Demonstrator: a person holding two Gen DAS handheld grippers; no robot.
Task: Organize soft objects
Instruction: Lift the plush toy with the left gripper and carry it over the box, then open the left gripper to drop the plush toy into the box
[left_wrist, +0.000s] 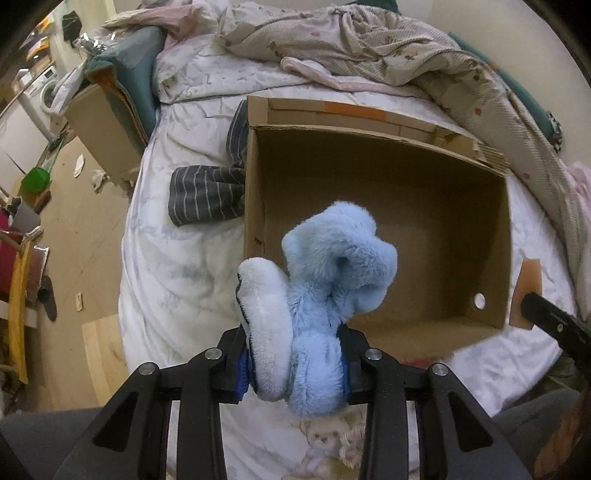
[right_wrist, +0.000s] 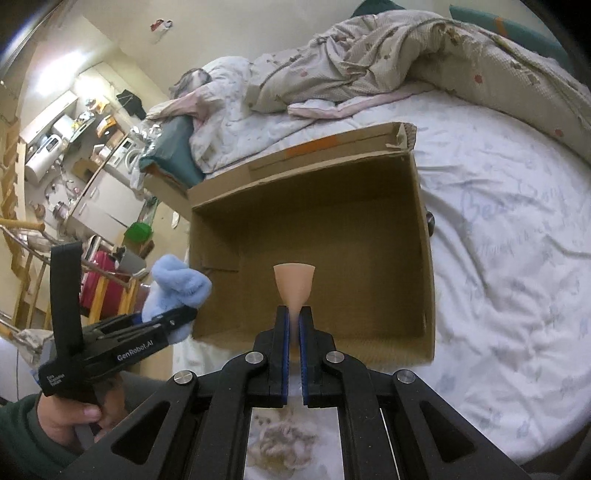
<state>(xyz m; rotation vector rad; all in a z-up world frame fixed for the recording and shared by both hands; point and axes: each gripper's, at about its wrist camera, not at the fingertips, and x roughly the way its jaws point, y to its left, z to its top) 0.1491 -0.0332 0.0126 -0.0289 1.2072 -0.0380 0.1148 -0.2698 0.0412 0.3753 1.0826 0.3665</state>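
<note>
My left gripper (left_wrist: 295, 354) is shut on a light blue and white plush toy (left_wrist: 325, 273), held above the near left corner of an open cardboard box (left_wrist: 369, 133) on the bed. In the right wrist view the same left gripper (right_wrist: 177, 317) and plush (right_wrist: 177, 284) hang at the box's (right_wrist: 306, 166) left side. My right gripper (right_wrist: 294, 314) is shut on a thin peach-coloured soft piece (right_wrist: 294, 280) that fans out over the box's near part. From the left wrist view, the right gripper (left_wrist: 546, 314) and peach piece (left_wrist: 528, 291) show at the box's right.
A grey striped cloth (left_wrist: 207, 199) lies against the box's left wall. A small pale plush doll (left_wrist: 325, 439) rests on the white sheet below both grippers. A crumpled blanket (left_wrist: 369, 40) fills the bed's far side. The bed edge and a cluttered floor (left_wrist: 74, 229) lie to the left.
</note>
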